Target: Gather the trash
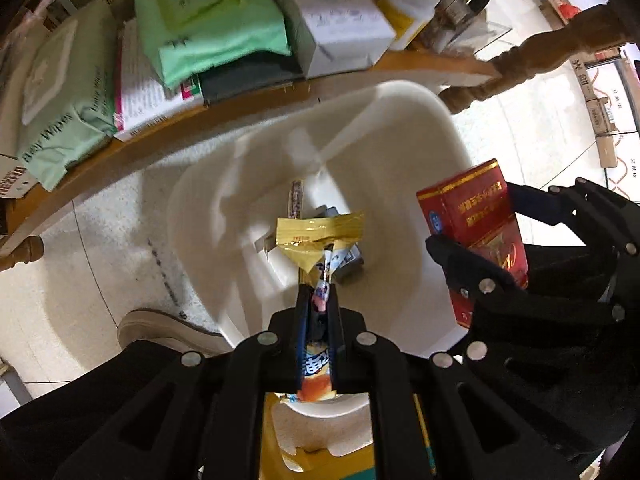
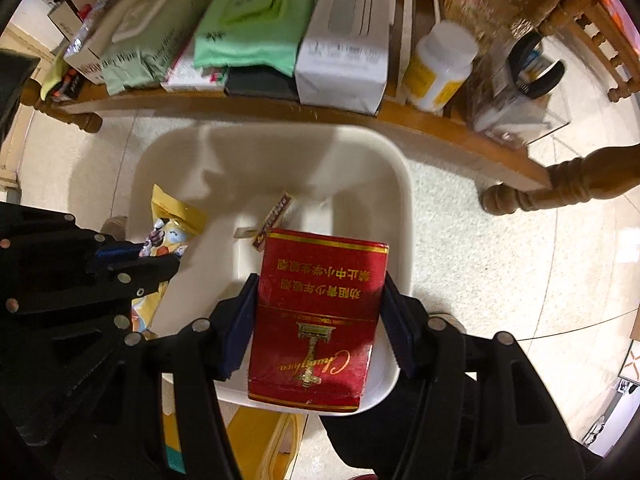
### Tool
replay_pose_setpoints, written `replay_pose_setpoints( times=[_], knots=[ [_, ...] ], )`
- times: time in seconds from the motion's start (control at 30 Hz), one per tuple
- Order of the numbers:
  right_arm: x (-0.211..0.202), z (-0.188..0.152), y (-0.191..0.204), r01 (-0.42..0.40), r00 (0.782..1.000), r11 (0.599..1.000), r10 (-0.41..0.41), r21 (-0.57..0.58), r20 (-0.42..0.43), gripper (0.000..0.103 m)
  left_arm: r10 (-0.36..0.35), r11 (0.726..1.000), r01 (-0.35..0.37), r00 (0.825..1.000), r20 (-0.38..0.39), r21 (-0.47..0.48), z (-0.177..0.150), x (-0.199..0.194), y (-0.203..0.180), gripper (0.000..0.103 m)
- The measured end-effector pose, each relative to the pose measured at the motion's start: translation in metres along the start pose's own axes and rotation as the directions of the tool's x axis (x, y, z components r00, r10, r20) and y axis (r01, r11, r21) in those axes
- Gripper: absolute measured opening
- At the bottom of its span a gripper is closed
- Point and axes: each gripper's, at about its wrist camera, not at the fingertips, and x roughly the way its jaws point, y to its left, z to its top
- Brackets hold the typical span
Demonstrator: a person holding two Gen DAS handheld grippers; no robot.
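Left wrist view: the left gripper [image 1: 318, 300] has its fingers clamped on a crumpled gold snack wrapper [image 1: 320, 236], held above the white bin [image 1: 400, 128]. A few small scraps already lie on the bin's floor, so collection appears partly done; neither held piece is yet released.

Right wrist view: the right gripper [image 2: 316, 316] grasps a red cigarette pack [image 2: 320, 320], gold-trimmed and slightly scuffed, over the bin's near rim. The wooden shelf [image 2: 280, 108] behind holds wipes and boxes.

It looked like a home: a wooden shelf [image 2: 280, 110] with turned legs held baby wipes [image 1: 60, 96], a pill bottle [image 2: 440, 68] and boxes [image 2: 344, 40], above a pale tiled floor [image 2: 480, 240].
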Motion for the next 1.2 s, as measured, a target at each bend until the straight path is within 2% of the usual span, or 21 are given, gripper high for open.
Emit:
replay_pose_setpoints(
  times=[0.27, 0.43, 0.53, 0.67, 0.8, 1.1, 1.2],
  knots=[
    [0.028, 0.001, -0.001, -0.028, 0.998, 1.0, 0.029, 0.012, -0.062, 0.057, -0.036, 0.999, 0.033, 0.997, -0.066, -0.034, 0.008, 0.025, 0.012, 0.009],
    [0.04, 0.0, -0.003, -0.085, 0.991, 0.996, 0.088, 0.03, -0.097, 0.058, -0.016, 0.999, 0.014, 0.997, -0.071, -0.029, 0.011, 0.029, 0.013, 0.008],
    [0.039, 0.0, -0.001, -0.079, 0.992, 0.997, 0.08, 0.016, -0.095, 0.058, -0.019, 0.999, 0.016, 0.996, -0.084, -0.042, 0.01, 0.031, 0.016, 0.009],
    [0.039, 0.001, 0.0, -0.052, 0.994, 0.999, 0.052, 0.005, -0.098, 0.07, 0.025, 0.999, -0.027, 0.996, -0.088, -0.03, 0.01, 0.03, 0.017, 0.01],
    [0.038, 0.001, -0.005, -0.06, 0.994, 0.998, 0.061, 0.017, -0.096, 0.07, 0.02, 0.999, -0.023, 0.996, -0.087, -0.042, 0.011, 0.029, 0.018, 0.012],
    [0.028, 0.001, -0.001, -0.048, 0.996, 0.999, 0.049, 0.015, -0.076, 0.07, 0.066, 0.998, -0.067, 0.995, -0.069, -0.011, 0.008, 0.021, 0.011, 0.012],
    [0.021, -0.001, -0.002, -0.043, 0.997, 0.999, 0.044, 0.016, -0.063, 0.07, 0.088, 0.996, -0.089, 0.995, -0.048, -0.008, 0.006, 0.012, 0.009, 0.019]
  ],
)
